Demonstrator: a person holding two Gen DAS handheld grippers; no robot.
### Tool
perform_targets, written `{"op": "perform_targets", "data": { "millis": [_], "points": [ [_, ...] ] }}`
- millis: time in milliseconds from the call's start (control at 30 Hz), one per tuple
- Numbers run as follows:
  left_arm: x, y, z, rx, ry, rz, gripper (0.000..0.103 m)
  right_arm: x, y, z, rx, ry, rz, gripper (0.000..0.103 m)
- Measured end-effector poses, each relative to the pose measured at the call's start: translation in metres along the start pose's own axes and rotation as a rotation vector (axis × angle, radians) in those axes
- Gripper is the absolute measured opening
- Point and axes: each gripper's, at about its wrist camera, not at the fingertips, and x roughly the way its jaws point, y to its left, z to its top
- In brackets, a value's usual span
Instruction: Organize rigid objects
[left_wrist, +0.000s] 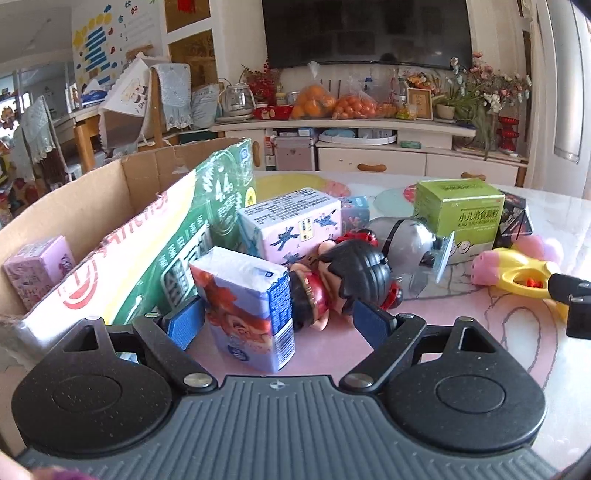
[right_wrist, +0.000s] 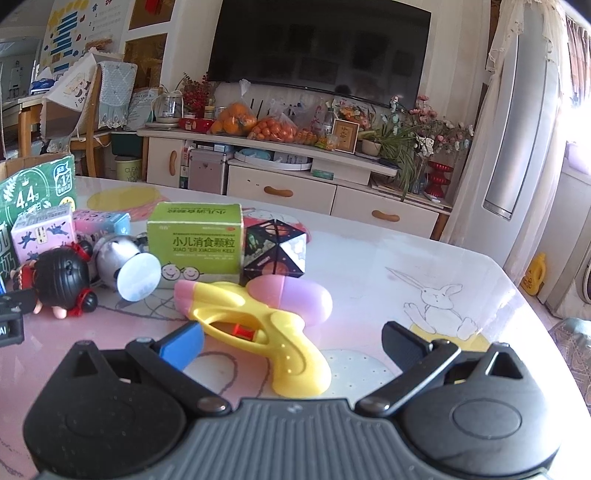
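The cardboard box stands at the table's left, with 1 small carton inside. The doll lies left of the medicine box; the puzzle cube touches that box's right side. The water gun lies before them.

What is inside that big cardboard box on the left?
In the cardboard box a small pink carton stands at the near end, and a large green and white milk pack leans against the box's rim. The box's floor and far corner are hidden behind that pack.
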Motion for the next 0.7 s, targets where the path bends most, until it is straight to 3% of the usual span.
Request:
{"op": "perform_targets", "data": {
  "millis": [267,367,700],
  "points": [
    [-0.005,-0.014,-0.002,0.043,-0.064,-0.081,0.103,0.011,-0.007,-0.002,0.014,0.029,0.001,0.102],
    [-0.009,-0.02,-0.004,0.056,-0.071,-0.15,0.103,0.015,-0.006,-0.002,0.008,0.036,0.004,0.102],
    [-0.009,-0.028,-0.003,0.08,-0.037,-0.293,0.103,0.019,0.0,-0.003,0.008,0.057,0.012,0.102]
  ]
}}
